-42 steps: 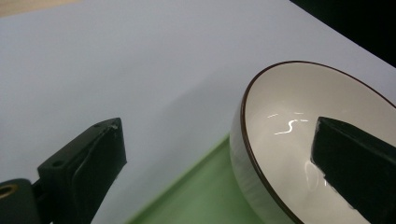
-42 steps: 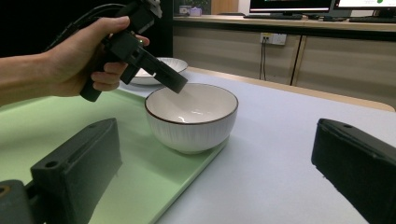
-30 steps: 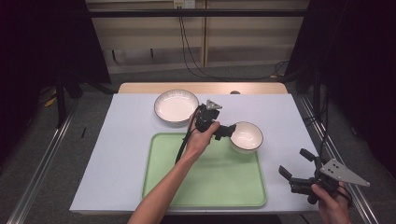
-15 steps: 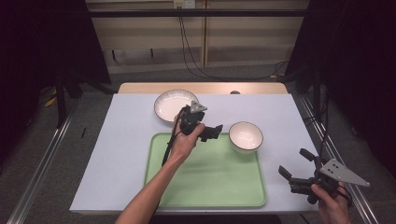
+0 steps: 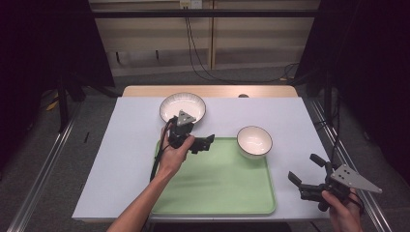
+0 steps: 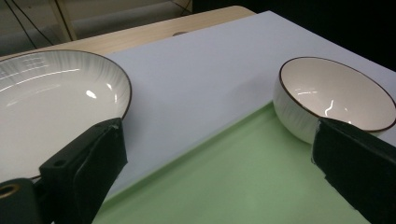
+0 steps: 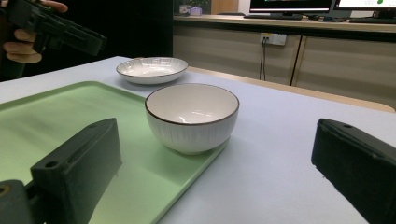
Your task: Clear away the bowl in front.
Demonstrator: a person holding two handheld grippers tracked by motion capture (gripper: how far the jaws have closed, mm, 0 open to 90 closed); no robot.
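The small white bowl (image 5: 254, 141) with the dark rim sits on the far right corner of the green tray (image 5: 217, 186), part of its base hanging over the tray's edge onto the pale worktop (image 5: 125, 145). It's empty. Further back and to the left is the wider ribbed white plate (image 5: 183, 107), sitting on the worktop just behind the tray.

The left gripper (image 5: 199, 143) is over the tray's far left corner, between plate and bowl, held up off the surface. The forearm comes in from the bottom and angles up to it, hand wrapped round the body, fingers (image 6: 88, 163) pointing right toward the bowl. They're spread wide with nothing between them; in the left gripper view the plate lies behind one finger and the bowl behind the other.

The right gripper (image 5: 305, 174) sits low near the worktop's right front edge, off the tray, fingers wide apart and empty too, aimed at the bowl.

Compared with a second ago, the left gripper has pulled back left from right beside the bowl. The bowl hasn't shifted, and the right gripper is in the same place.
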